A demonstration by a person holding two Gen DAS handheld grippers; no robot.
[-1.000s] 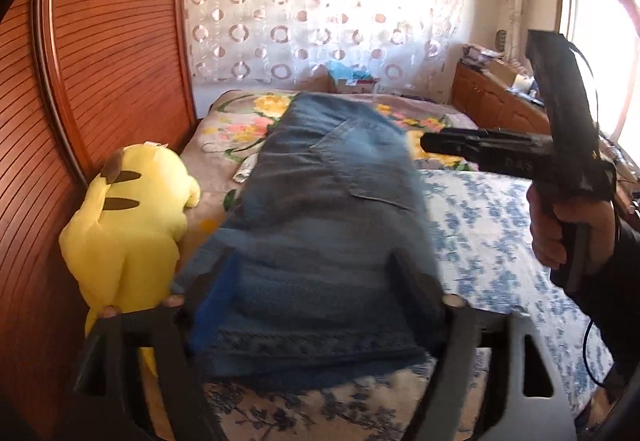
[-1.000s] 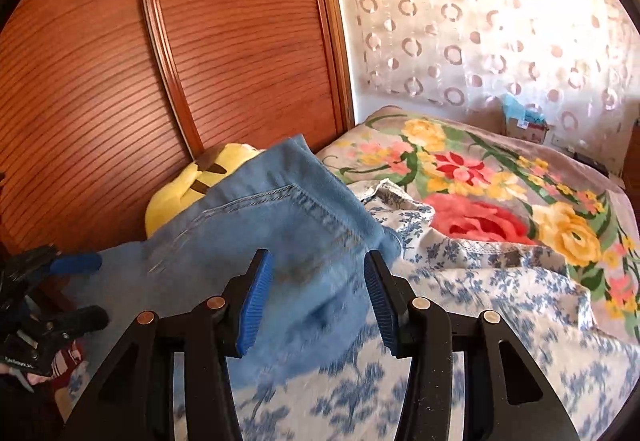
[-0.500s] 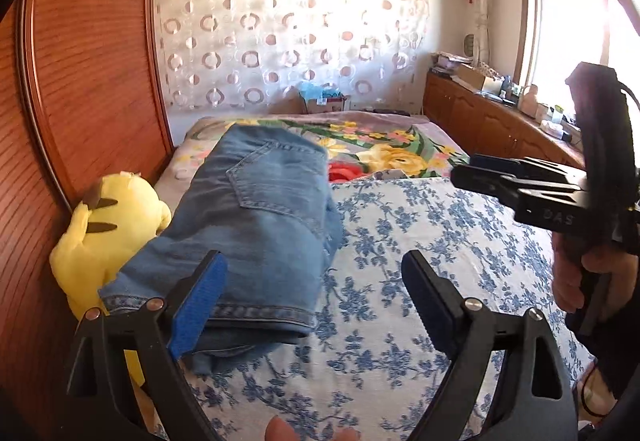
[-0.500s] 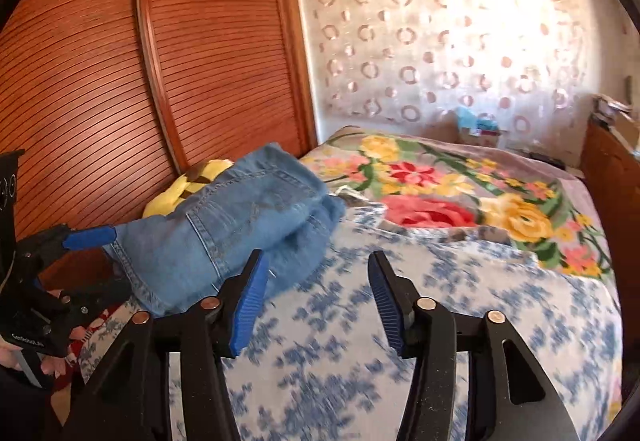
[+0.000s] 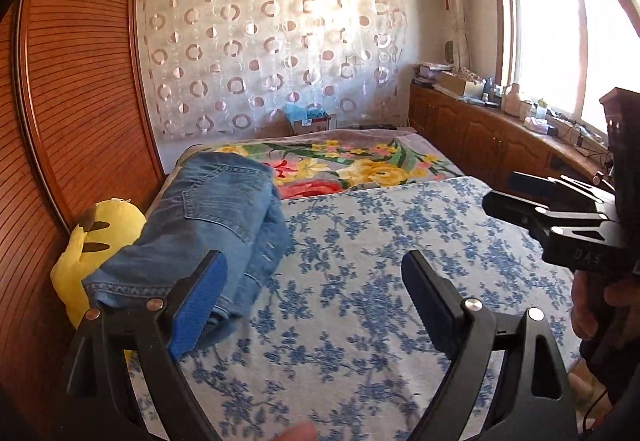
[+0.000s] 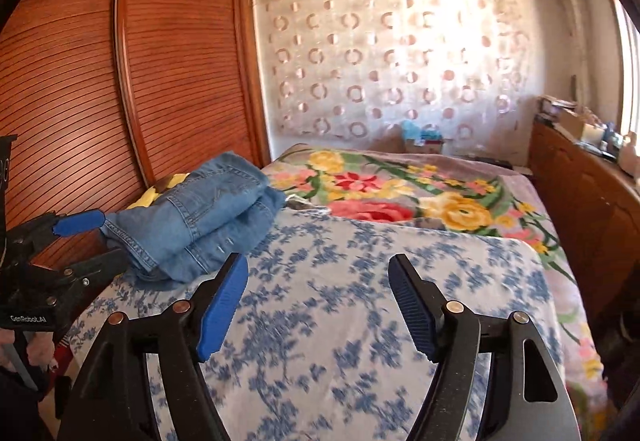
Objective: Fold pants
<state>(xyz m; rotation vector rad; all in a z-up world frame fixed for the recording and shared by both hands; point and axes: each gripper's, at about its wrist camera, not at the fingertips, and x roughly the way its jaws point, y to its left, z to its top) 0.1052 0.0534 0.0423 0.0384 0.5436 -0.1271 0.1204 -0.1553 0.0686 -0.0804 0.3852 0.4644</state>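
- The jeans [image 5: 208,225] are folded into a chunky bundle, sitting at the left edge of the bed, roughly 10 o'clock in the left wrist view. Waistband end faces the camera, back pocket on top.
- In the right wrist view the jeans [image 6: 200,217] show up at about 9 to 10 o'clock, stacked in layers on the blue-flowered sheet [image 6: 352,321].
- A yellow plush toy [image 5: 92,241] is wedged between the jeans and the wooden wardrobe [image 5: 80,81], touching the denim on its left side.
- Left gripper [image 5: 316,297]: jaws spread wide, nothing between them, just sheet underneath. Its blue pad overlaps the near end of the jeans in the picture, but it isn't pinching them.
- Right gripper [image 6: 320,305]: jaws have just been opening, now well spread, nothing between them, only bedding below.
- The right gripper [image 5: 560,225] also pokes in at 3 o'clock in the left view, held by a hand [image 5: 592,301], well apart from the jeans.
- Further back at 12 o'clock there's a floral blanket [image 5: 352,169] with big red and yellow flowers, tucked under the sheet's far edge.
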